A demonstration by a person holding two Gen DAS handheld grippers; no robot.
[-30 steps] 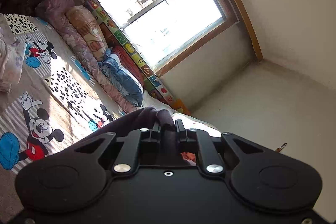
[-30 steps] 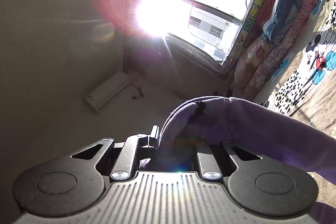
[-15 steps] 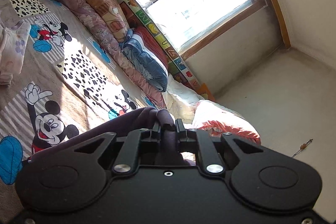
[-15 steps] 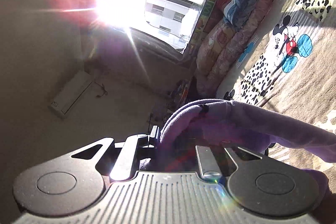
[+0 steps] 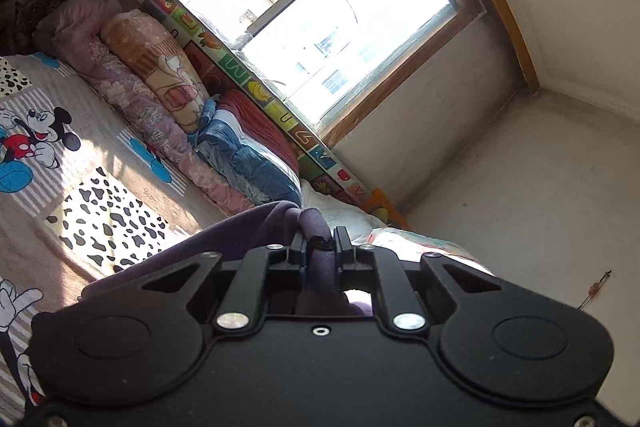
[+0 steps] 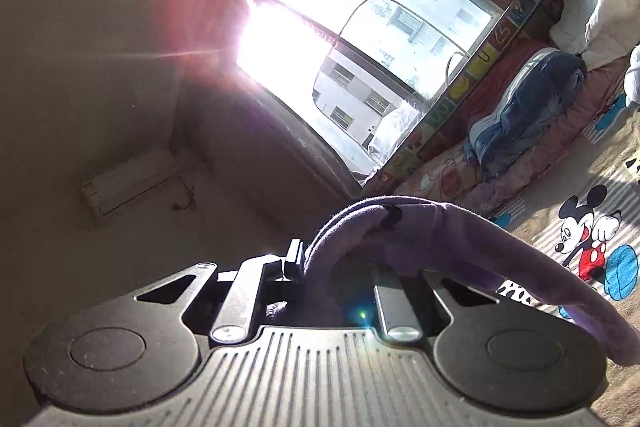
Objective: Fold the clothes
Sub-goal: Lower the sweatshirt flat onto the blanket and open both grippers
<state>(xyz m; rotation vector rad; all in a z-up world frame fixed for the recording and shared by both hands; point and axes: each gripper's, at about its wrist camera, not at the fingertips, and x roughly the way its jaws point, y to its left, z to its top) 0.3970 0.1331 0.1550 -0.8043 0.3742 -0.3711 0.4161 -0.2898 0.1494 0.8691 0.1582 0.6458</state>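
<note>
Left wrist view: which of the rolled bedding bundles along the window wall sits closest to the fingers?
The blue denim-patterned bundle; the pink floral and orange cartoon rolls lie farther back.

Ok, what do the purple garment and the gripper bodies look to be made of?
Purple garment: soft matte knit, probably fleece or brushed cotton; it drapes limply, has a fuzzy edge and no sheen. Left gripper body: matte black, finely textured plastic by the look, with shiny metal screw heads. Right gripper body: similar black plastic with a ribbed top, though glare makes the finish harder to judge.
</note>
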